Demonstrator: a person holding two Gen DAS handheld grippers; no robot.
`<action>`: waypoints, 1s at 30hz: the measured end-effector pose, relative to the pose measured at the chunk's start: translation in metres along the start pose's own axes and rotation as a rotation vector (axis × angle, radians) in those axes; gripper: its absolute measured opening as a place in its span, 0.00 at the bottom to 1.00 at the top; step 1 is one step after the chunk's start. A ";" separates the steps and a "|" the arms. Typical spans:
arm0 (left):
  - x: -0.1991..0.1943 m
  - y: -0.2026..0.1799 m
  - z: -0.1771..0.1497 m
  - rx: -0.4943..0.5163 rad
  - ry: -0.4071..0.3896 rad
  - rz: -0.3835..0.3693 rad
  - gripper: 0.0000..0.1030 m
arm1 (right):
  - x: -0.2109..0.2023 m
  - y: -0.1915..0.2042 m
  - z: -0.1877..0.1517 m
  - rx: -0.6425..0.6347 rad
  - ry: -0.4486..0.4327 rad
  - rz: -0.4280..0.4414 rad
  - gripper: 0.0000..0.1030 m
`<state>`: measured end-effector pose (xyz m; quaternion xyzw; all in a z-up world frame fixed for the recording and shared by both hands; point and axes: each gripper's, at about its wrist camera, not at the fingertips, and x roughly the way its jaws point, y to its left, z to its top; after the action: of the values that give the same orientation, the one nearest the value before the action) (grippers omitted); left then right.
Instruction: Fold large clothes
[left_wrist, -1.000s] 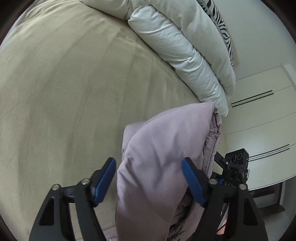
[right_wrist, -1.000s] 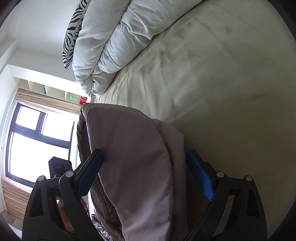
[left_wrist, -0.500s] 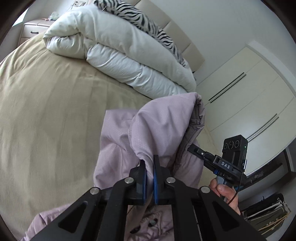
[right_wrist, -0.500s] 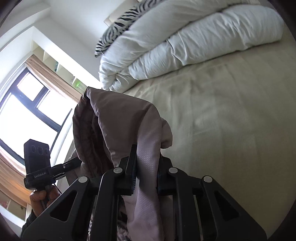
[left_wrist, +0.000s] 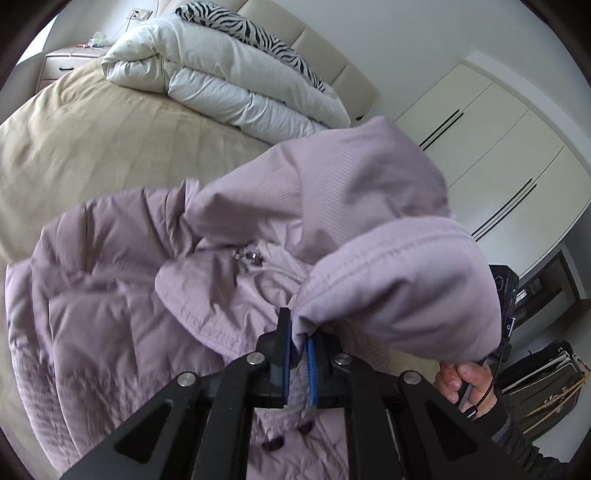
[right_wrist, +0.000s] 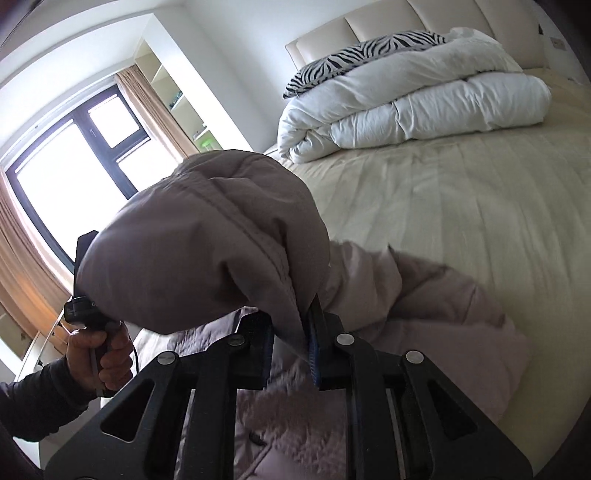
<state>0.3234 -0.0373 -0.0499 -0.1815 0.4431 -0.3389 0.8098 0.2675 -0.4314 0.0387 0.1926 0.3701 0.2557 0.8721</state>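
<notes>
Both the left tool and the right tool are pinching the stitched hem of the lilac puffer jacket above the bed, a soft, bulky, probably slippery garment best gripped along seams.

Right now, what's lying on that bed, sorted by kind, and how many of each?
Puffy lilac jacket: 1, part lifted, pinched by the left gripper and the right gripper
Folded white duvet: 1
Zebra-print pillow: 1, behind the duvet
Total: 3 things on the beige bed sheet
</notes>
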 end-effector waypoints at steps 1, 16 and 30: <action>0.002 0.001 -0.013 0.002 0.022 0.027 0.13 | -0.005 0.001 -0.017 0.007 0.023 -0.016 0.16; -0.065 -0.036 -0.050 0.104 -0.015 0.195 0.65 | -0.100 0.020 -0.109 0.115 -0.038 -0.172 0.82; 0.044 -0.029 -0.030 0.180 0.106 0.311 0.54 | -0.019 0.036 -0.076 0.269 0.055 0.009 0.71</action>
<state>0.3039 -0.0890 -0.0750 -0.0198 0.4757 -0.2571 0.8410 0.1886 -0.4030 0.0186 0.3024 0.4239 0.2127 0.8268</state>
